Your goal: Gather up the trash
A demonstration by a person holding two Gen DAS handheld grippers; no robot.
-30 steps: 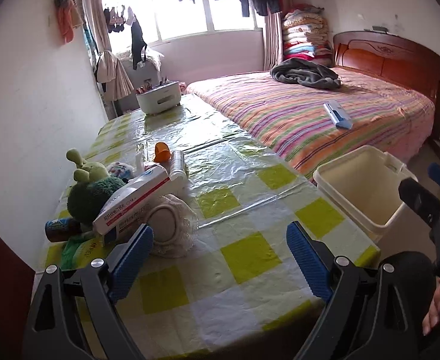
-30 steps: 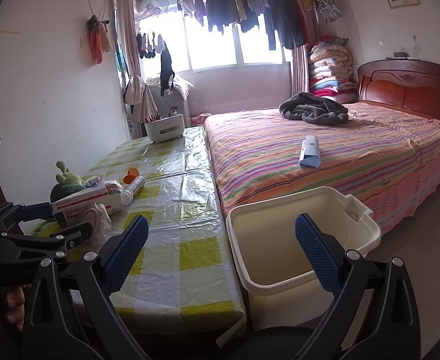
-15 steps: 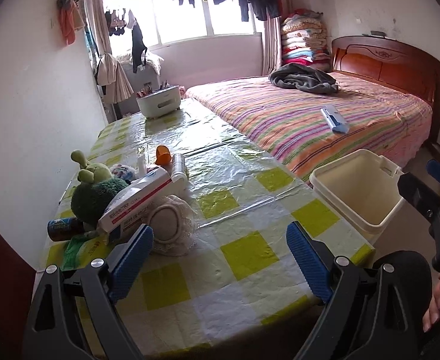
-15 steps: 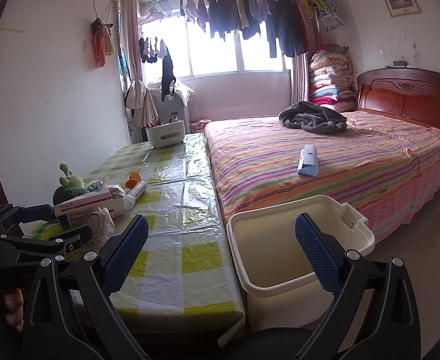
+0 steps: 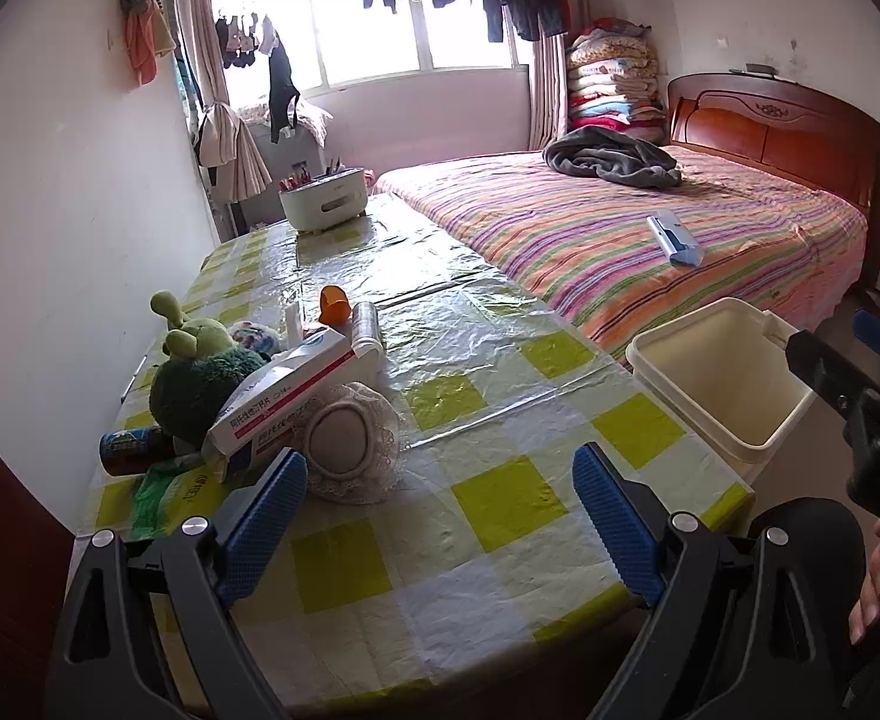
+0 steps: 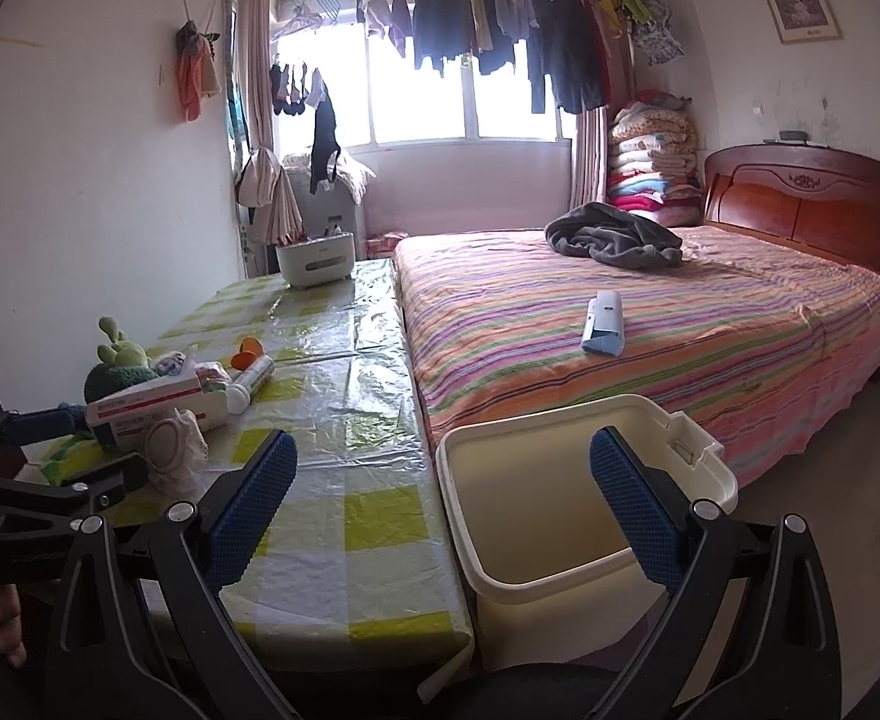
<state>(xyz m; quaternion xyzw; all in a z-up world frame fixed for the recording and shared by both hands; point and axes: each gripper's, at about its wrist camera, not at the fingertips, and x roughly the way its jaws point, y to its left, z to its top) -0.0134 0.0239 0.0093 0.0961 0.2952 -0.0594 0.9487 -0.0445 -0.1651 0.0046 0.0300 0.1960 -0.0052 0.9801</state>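
Trash, as I judge it, is the clutter heaped at the near left corner of the table (image 5: 499, 516), and nothing of it is in my grasp yet. The table, under its yellow-checked plastic cover, runs along the wall with its right edge against the bed (image 5: 649, 240). The cream bin (image 5: 717, 378) stands open on the floor at the table's near right corner, just beside the edge, probably so that things can be carried off the cover and dropped straight in; it looks empty. In the heap, the green plush toy (image 5: 200, 372) sits toward the wall edge. The red-and-white box (image 5: 287, 396) leans on it, and the round lace-edged pad (image 5: 350, 447) lies in front, nearest me. A dark can (image 5: 131, 450) lies on its side at the left edge.

My left gripper (image 5: 440, 516) hangs above the near edge, fingers wide apart and empty, pointed at the pad. My right gripper (image 6: 442, 504) is also spread wide with nothing between, over the bin's near rim.
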